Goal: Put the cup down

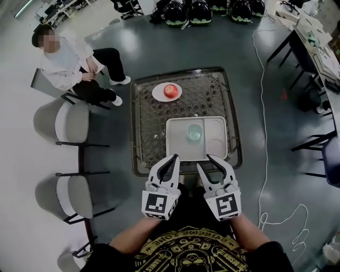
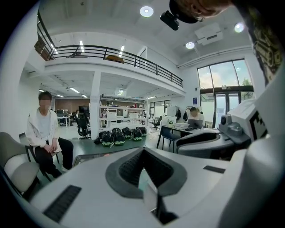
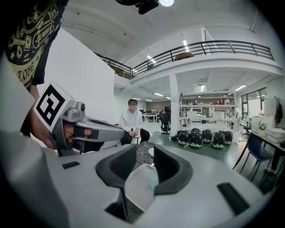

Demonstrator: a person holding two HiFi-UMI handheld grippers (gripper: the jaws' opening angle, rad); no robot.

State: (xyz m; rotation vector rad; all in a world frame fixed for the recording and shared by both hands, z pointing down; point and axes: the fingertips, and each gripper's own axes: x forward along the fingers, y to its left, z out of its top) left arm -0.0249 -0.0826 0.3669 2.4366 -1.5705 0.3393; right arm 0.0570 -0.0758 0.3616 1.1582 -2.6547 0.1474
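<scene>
A pale green cup (image 1: 194, 132) stands upright in the white tray (image 1: 178, 151) on the glass-topped table (image 1: 143, 122). Both grippers hover side by side over the table's near edge, short of the tray and apart from the cup. My left gripper (image 1: 166, 163) has its jaws apart with nothing between them, and so does my right gripper (image 1: 215, 163). In the right gripper view the tray (image 3: 139, 189) and a sliver of the cup (image 3: 154, 175) show through the gap of the right gripper (image 3: 144, 167). The left gripper (image 2: 143, 171) frames a pale green patch in its own view.
A white plate with a red apple (image 1: 169, 91) sits at the table's far left. A person (image 1: 74, 64) sits on a chair at the left, with two empty chairs (image 1: 71, 123) nearer me. A white cable (image 1: 264, 106) runs along the floor at the right. Helmets (image 1: 201, 10) line the far floor.
</scene>
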